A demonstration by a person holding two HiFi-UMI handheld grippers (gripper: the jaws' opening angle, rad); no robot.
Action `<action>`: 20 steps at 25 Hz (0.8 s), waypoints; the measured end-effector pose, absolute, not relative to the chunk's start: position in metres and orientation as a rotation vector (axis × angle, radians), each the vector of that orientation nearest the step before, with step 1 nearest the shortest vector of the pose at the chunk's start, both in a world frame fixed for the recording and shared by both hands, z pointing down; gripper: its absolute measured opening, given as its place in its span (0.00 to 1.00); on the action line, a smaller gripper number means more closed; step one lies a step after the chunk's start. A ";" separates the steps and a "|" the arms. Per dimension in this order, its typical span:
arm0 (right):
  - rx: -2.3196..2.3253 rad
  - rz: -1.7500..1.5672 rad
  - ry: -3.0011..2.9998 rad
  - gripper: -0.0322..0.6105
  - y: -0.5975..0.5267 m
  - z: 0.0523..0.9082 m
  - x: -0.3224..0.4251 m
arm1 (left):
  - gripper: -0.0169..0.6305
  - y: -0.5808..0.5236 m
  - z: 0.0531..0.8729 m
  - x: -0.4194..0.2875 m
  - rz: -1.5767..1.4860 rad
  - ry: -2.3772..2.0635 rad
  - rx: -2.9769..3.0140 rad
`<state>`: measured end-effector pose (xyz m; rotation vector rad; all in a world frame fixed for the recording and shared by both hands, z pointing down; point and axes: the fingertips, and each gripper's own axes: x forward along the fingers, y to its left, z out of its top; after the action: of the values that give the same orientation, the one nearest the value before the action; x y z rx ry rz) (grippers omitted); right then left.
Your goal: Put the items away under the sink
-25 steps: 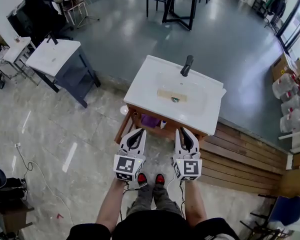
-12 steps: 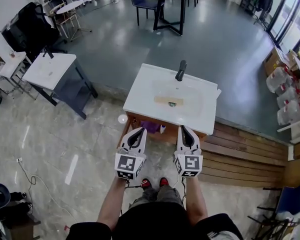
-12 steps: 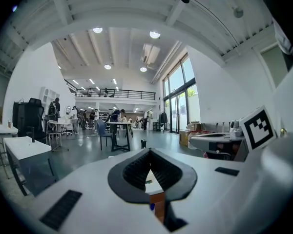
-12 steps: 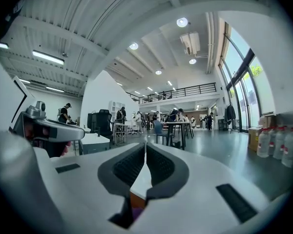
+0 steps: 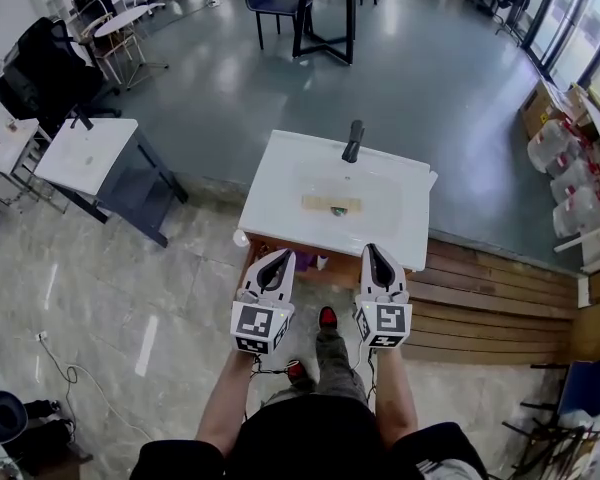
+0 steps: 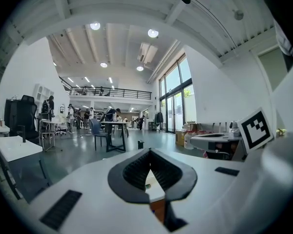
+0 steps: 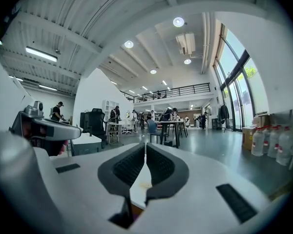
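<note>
Right now, far to your left, a small white side table (image 5: 83, 154) stands well apart from everything else. Your left gripper (image 5: 282, 257) points at the front edge of the white sink top (image 5: 280, 190). Its own view shows the jaws meeting at the tips, with nothing between them. Just past it, in the wooden cabinet (image 5: 248, 260) under that front edge, sit a purple item (image 5: 302, 259) and a small white bottle (image 5: 321, 262), side by side toward the left front corner. What exactly they are is too small to tell. The black faucet (image 5: 353, 140) stands at the back edge of the sink top, behind the basin. Your right gripper (image 5: 370, 251) is held level with the left one, facing the same front edge nearer the right corner. Its jaws are closed and empty too. Further right lie wooden floor boards (image 5: 490, 303), and beyond them some clear water jugs (image 5: 552, 148).
</note>
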<state>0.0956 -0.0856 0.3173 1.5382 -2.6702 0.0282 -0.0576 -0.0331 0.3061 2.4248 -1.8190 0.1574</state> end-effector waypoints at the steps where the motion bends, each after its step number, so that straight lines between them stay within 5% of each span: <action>1: 1.539 0.030 -2.668 0.11 -0.092 0.320 0.096 | 0.04 -0.041 0.307 -0.057 0.158 -1.817 2.427; 20: 1.278 0.139 -2.657 0.11 -0.256 0.394 0.067 | 0.04 -0.200 0.374 -0.067 0.256 -1.835 2.258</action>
<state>0.0675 -0.2559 0.3937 1.2782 -2.6573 0.1385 -0.0667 -0.1999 0.3744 2.2576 -1.8348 0.2558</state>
